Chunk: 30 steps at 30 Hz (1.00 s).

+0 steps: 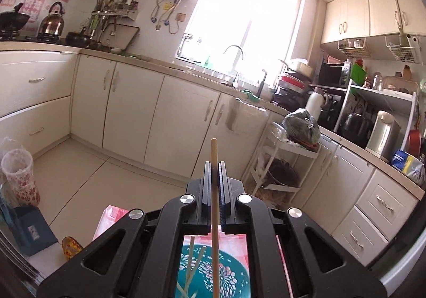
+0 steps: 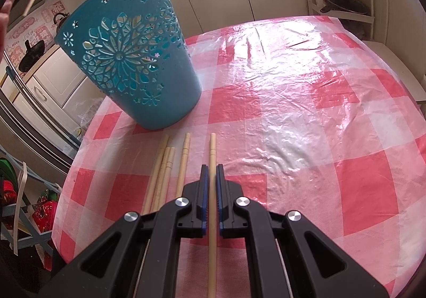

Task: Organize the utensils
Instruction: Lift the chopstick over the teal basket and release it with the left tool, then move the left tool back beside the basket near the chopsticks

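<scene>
Chopstick (image 1: 214,207) is pinched between the fingers of the left gripper (image 1: 214,167), running lengthwise through them with its blunt end poking out past the tips. Below it, seen through the gripper frame, sits the open mouth of the teal holder (image 1: 229,268), a couple of chopsticks already lying inside. So the left one is held above the holder, pointing out across the kitchen, not yet down.

Second chopstick (image 2: 212,191) is clamped in the right gripper (image 2: 212,169), fingers pressed onto it, gripper angled down toward the worktop (image 2: 306,117) with its pink checked plastic cover. Cannot tell whether that stick is lifted or touching the cover. Just left of it, loose chopsticks (image 2: 170,170) lie side by side on the cover, about four of them. The holder (image 2: 127,58) stands upright beyond them, near the left edge of the worktop.

Step in hand, as I judge it: drop the left chopstick into the holder. To do it well: tip the gripper so the stick points down, centre the lower end over the mouth and clear of the rim, lower it some way in before letting go so it doesn't bounce out. Holder is light plastic and near the edge, so a knock on the rim could tip it. Right gripper should stay clear until the left is out.
</scene>
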Each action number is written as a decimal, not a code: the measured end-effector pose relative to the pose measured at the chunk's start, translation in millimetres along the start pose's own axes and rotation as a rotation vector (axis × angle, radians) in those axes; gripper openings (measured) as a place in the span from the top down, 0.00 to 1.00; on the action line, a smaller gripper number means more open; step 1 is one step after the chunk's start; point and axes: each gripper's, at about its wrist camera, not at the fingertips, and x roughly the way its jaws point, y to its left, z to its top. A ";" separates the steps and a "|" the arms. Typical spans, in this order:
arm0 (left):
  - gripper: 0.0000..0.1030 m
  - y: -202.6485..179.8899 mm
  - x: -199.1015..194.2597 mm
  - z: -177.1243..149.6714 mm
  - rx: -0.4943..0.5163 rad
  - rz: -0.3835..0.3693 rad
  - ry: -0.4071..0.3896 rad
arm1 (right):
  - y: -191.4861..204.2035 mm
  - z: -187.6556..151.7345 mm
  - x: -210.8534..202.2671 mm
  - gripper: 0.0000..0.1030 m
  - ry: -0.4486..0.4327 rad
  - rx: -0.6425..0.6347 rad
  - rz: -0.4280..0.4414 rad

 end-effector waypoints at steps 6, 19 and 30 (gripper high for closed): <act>0.96 15.5 35.2 -21.3 -0.057 0.045 0.022 | -3.5 1.3 -0.1 0.94 0.002 0.014 0.018; 0.95 -0.8 38.6 -69.3 0.088 0.081 0.112 | -11.5 2.5 -1.7 0.94 0.006 0.031 0.046; 0.15 50.5 -64.1 -88.3 0.103 0.279 0.031 | -9.7 2.3 -4.0 0.84 0.008 0.007 0.065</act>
